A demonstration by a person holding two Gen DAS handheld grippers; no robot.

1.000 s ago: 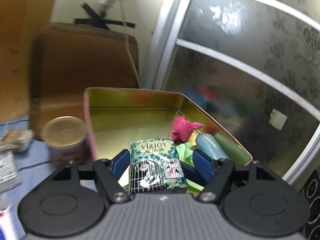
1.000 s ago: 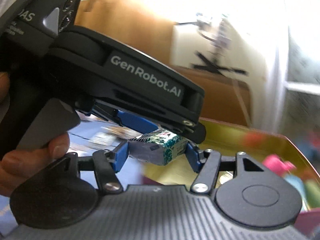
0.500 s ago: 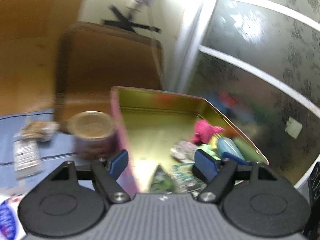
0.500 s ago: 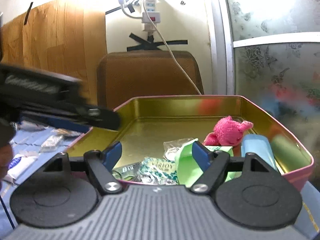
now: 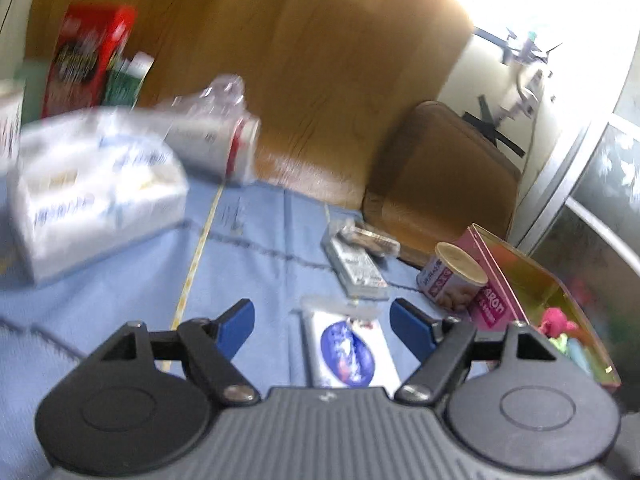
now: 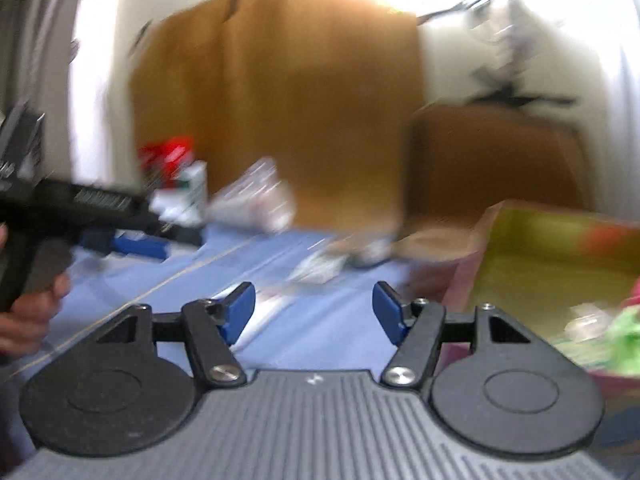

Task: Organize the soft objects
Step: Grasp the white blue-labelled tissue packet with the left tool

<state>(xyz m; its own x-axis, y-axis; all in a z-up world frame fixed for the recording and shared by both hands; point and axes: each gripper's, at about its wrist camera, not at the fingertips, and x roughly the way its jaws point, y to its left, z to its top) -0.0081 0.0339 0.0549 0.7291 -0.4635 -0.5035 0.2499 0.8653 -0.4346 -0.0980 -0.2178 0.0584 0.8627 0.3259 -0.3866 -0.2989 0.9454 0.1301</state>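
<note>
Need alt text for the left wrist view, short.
Left gripper open and empty above a blue tablecloth, a white packet with a blue oval lying between its fingers. A tin of soft items and a round can sit right; a blurred tissue pack sits left.

Domestic room. Indicators: blue tablecloth (image 5: 120, 288) carrying tissue packs (image 5: 92, 184) at 10 o'clock, snack can (image 5: 452, 280) at 3 o'clock, brown upholstered chair (image 5: 440, 176) and wood panelling (image 5: 320, 60) at 12–1 o'clock.
</note>
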